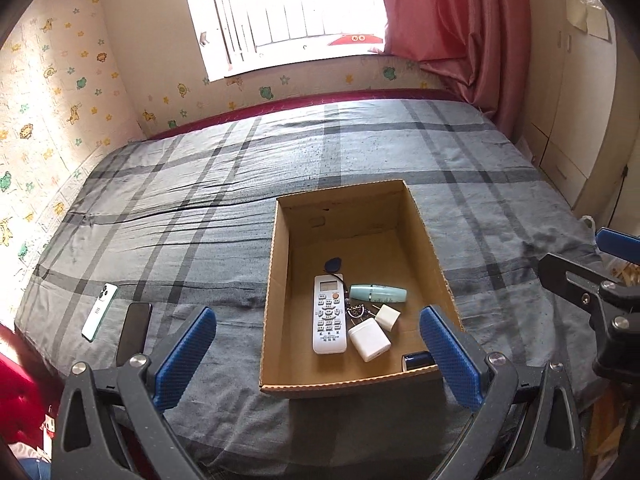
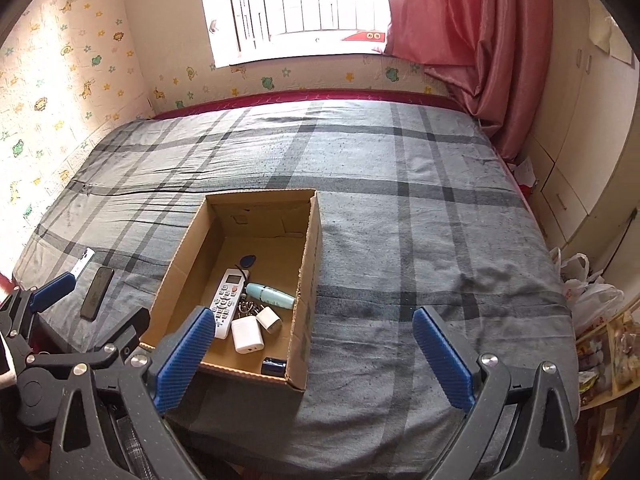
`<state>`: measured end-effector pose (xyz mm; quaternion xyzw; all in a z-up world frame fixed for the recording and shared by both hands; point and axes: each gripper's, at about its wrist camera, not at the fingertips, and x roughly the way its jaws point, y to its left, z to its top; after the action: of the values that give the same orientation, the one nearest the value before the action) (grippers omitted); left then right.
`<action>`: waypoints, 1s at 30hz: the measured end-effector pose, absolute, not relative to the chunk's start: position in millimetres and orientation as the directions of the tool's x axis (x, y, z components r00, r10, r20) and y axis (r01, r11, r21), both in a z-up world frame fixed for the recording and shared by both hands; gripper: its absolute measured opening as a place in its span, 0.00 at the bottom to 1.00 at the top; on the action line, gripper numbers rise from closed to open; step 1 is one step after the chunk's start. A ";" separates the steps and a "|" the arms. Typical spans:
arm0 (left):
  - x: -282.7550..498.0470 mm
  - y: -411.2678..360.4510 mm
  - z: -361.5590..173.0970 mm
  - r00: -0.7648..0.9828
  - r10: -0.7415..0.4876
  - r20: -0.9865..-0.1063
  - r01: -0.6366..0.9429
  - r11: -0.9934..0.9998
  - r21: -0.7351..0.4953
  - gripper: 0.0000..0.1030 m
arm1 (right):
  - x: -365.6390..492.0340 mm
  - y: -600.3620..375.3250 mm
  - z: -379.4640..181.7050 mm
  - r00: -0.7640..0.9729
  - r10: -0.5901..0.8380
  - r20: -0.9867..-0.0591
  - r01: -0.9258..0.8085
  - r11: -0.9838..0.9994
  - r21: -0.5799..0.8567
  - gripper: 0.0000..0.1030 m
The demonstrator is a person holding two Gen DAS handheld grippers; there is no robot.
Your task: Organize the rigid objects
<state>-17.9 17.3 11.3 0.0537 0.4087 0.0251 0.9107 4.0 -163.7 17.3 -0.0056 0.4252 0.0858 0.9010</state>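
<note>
the open brown cardboard box [image 1: 280, 280] is sitting on the near middle of the bed, already holding a white remote control [image 1: 329, 314], a mint-green capped tube [image 1: 378, 293], two white charger cubes [image 1: 369, 339], a blue key fob [image 1: 331, 265], some keys and a dark cylinder [image 1: 416, 360]. two things are lying outside it, to the left near the bed's edge: a mint-green phone [image 1: 100, 312] lying back-up and a black phone [image 1: 134, 328] just beside it. so the sorting seems nearly done, with the phones left to collect. the left gripper [image 1: 316, 344] is hovering wide open and empty above the box's near wall; the right gripper [image 2: 312, 344] is gaping equally wide and empty, to the right of the box. the next move probably calls for swinging the left gripper over to the black phone and pinching its thin edges. the grey plaid bedsheet [image 1: 360, 152] is wrinkled and soft; a bright window [image 1: 288, 12], pink curtain [image 1: 440, 20] and animal-print wallpaper [image 1: 52, 80] are framing the room.
</note>
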 end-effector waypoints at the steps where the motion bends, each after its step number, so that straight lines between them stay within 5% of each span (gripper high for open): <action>1: -21.6 16.7 12.7 0.668 0.087 -0.739 -0.004 0.994 0.114 1.00 | -0.1 -164.7 19.0 0.628 0.147 -0.764 -0.157 0.986 0.061 0.98; 30: -45.2 1.4 12.5 0.676 0.069 -0.733 0.029 0.992 0.120 1.00 | -24.2 -170.0 20.0 0.635 0.125 -0.762 -0.148 0.988 0.039 0.98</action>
<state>-45.2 1.4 12.5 0.0607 0.4020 0.0111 0.9135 -24.2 -170.0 20.0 -0.0137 0.4205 0.0752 0.9041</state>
